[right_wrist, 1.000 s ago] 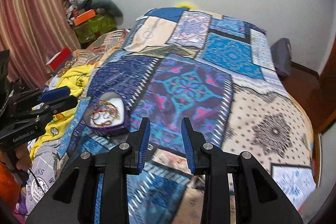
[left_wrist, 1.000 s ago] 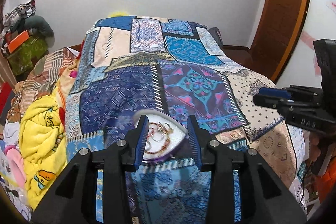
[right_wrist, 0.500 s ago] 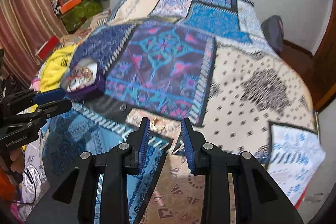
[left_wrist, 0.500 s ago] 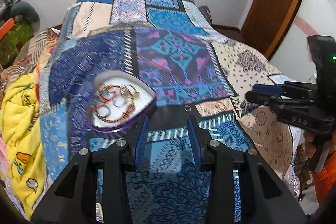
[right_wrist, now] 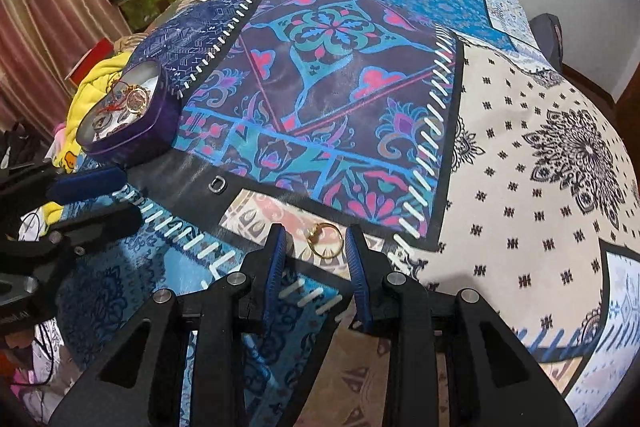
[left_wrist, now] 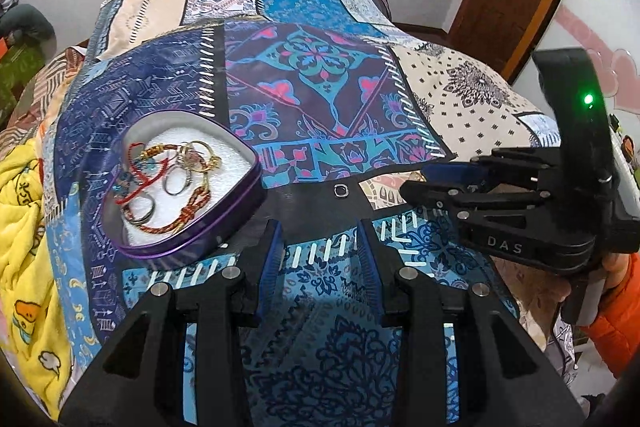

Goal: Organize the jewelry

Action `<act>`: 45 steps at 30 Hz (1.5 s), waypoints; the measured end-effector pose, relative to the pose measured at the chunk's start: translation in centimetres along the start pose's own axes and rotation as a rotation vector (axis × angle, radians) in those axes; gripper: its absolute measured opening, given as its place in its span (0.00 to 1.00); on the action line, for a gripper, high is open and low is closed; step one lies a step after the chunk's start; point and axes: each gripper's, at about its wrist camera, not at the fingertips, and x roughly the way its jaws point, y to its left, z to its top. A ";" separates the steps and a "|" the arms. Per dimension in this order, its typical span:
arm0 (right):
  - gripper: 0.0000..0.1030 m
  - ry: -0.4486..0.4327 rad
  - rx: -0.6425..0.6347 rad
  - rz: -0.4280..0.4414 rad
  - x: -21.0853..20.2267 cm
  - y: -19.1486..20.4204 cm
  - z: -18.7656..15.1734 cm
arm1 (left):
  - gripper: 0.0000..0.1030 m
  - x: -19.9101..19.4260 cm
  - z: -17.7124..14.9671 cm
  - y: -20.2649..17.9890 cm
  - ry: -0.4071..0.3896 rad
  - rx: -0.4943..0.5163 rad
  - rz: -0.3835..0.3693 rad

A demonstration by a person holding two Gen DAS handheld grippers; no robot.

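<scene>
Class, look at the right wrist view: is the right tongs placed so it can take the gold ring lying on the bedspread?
Probably yes. The right tongs stands open with the gold ring lying flat on the bedspread between its fingertips, nothing over it. The silver ring and left tongs sit well aside.

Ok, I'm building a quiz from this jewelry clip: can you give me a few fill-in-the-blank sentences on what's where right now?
1. The purple heart-shaped tin holds rings and ____ cord bracelets.
2. The gold ring lies between the open fingers of the ____ gripper.
3. The small silver ring lies on the ____ band of the patchwork bedspread.

Missing words: red; right; black
</scene>
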 end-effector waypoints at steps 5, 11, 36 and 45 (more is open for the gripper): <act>0.18 -0.018 -0.032 -0.011 0.0 0.7 -0.4 | 0.36 1.4 0.2 -0.1 0.024 -0.003 -0.020; 0.16 -0.035 -0.026 -0.016 -0.2 0.6 -0.6 | 0.36 2.7 0.8 -0.7 0.040 0.016 -0.030; 0.16 -0.148 0.056 0.024 -4.1 -1.5 0.7 | 0.07 3.3 2.2 -0.8 0.020 -0.005 -0.046; 0.16 -0.233 0.028 0.031 -6.9 0.1 2.4 | 0.07 -1.8 3.2 -0.5 -0.097 0.007 -0.008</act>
